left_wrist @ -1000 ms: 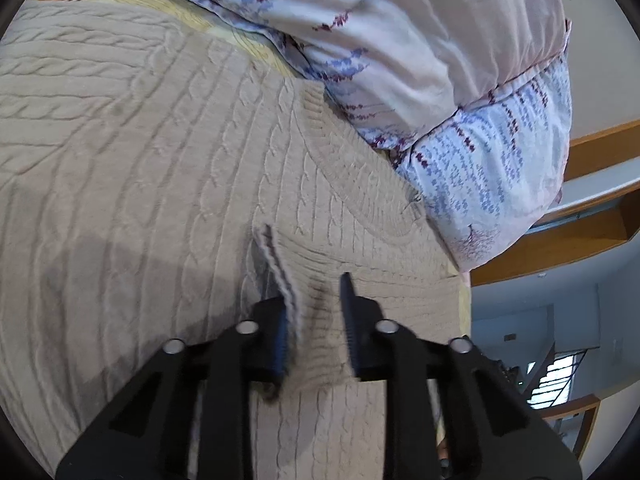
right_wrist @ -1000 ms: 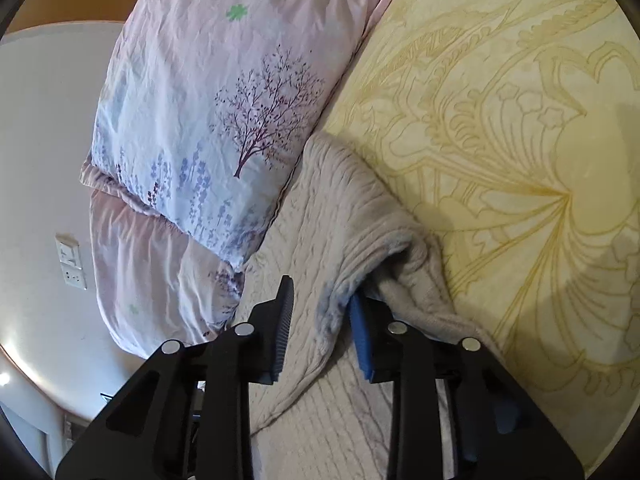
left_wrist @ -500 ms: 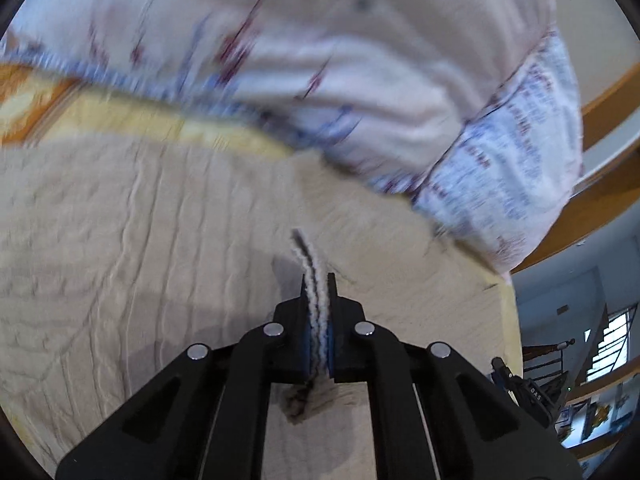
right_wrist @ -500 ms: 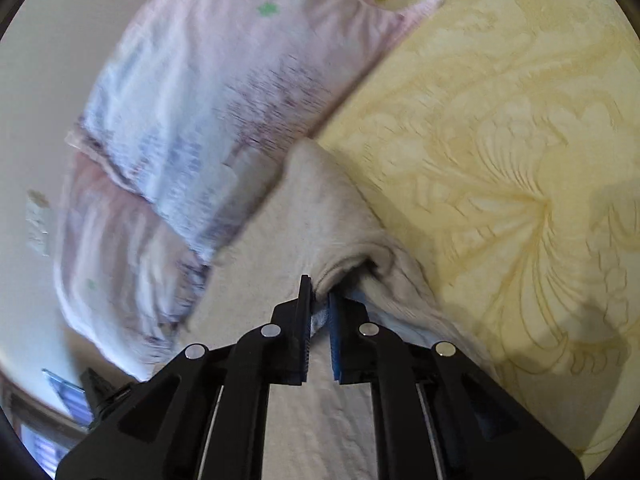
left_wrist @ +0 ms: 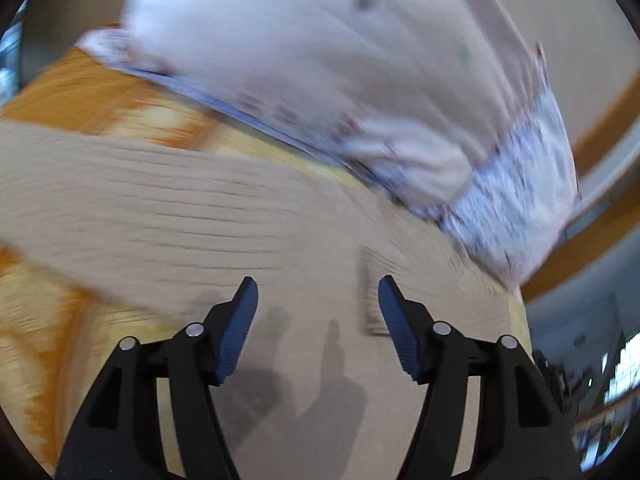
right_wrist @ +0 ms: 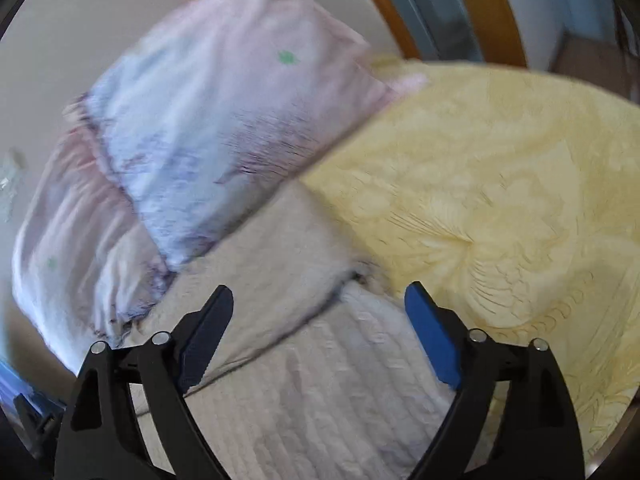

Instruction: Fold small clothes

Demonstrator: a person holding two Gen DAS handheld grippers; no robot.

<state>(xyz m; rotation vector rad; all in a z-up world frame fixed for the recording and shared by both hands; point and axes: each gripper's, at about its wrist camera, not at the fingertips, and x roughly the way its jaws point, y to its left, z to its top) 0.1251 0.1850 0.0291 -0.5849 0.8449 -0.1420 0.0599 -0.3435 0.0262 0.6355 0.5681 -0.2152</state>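
A beige cable-knit sweater (left_wrist: 208, 220) lies spread on the bed; the left wrist view is blurred. My left gripper (left_wrist: 316, 296) is open and empty just above the knit, with a small raised fold (left_wrist: 366, 280) beside its right finger. The same sweater (right_wrist: 320, 380) shows in the right wrist view, with a folded edge (right_wrist: 340, 284) running across it. My right gripper (right_wrist: 320, 304) is open and empty above that fold.
Two floral pillows (left_wrist: 360, 80) lie just beyond the sweater, also in the right wrist view (right_wrist: 208, 132). A yellow patterned bedspread (right_wrist: 500, 200) stretches to the right. An orange patterned part of the bedspread (left_wrist: 36, 320) shows at left. A wooden headboard (left_wrist: 600, 112) stands behind.
Both grippers closed on folds of the sweater half a second ago, and have now opened wide and let go. Both views have pulled back and tilted up from the knit.
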